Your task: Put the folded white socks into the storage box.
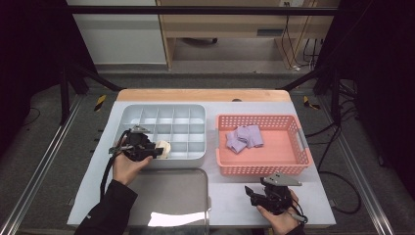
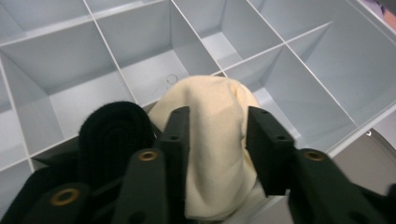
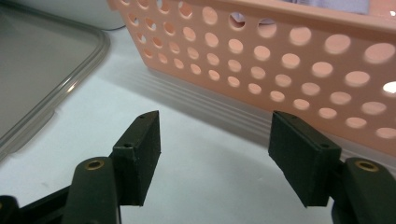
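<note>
Gripping a cream rolled cloth (image 1: 163,148), the left gripper (image 1: 155,151) sits at the grey divided tray's (image 1: 161,110) six-o'clock edge, high view. Left gripper view: jaws pinch the cloth's (image 2: 212,140) sides, its base cut off; a black roll (image 2: 114,135) at nine o'clock. Right gripper view: right gripper (image 3: 215,140) spread, empty, facing the pink basket (image 3: 289,60).

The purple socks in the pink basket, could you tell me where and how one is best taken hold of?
Likely best from above: the purple socks lie as rolled bundles on the floor of the pink basket, whose walls block a side approach. Come down with the right hand-held gripper, jaws open, across the narrow middle of the nearest roll, at the edge of the pile.
</note>
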### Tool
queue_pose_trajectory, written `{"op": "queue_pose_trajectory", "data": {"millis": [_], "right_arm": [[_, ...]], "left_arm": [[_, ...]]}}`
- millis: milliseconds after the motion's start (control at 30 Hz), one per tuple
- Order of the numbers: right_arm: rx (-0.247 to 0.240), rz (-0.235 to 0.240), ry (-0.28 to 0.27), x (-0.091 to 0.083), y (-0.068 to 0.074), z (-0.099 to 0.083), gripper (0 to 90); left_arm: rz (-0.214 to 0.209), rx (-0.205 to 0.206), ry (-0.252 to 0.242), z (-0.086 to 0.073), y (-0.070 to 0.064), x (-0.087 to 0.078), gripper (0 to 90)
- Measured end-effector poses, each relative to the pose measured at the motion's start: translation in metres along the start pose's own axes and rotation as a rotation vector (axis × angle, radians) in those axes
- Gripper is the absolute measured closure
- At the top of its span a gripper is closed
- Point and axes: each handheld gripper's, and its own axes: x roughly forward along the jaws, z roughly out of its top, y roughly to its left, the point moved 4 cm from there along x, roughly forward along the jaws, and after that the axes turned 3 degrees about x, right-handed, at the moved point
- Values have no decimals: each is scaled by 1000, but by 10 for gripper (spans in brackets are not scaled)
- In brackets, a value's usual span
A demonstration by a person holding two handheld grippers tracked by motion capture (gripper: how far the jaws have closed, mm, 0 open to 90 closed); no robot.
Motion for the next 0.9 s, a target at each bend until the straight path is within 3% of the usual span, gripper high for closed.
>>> {"op": "queue_pose_trajectory", "data": {"millis": [33,67,100,300,533,633,700,800,833,900], "right_arm": [[1,1,-1,0,1,0,348],[1,1,-1,0,1,0,348],[-3,0,-1,0,1,0,350],[-4,0,2,1,1,0,352],[-2,8,13,3,2,-1,352],[-13,9,12,4,3,-1,351],[-2,13,2,4,3,0,351],[-3,15,-12,2,3,2,350],[-4,14,-29,0,4,4,351],[-5,14,-38,-1,4,5,350]], "left_arm": [[-7,-1,0,0,0,1,718],[-1,1,2,-1,0,3,718],[2,0,3,-1,-1,5,786],[39,11,58,-9,-2,20,848],[24,-4,45,-9,0,18,832],[7,-10,-18,-10,2,9,788],[-17,-21,-105,-8,1,-4,696],[-34,-37,-209,-9,-1,-23,664],[-31,-36,-236,-9,-1,-28,610],[-15,-31,-281,-11,-1,-38,592]]}}
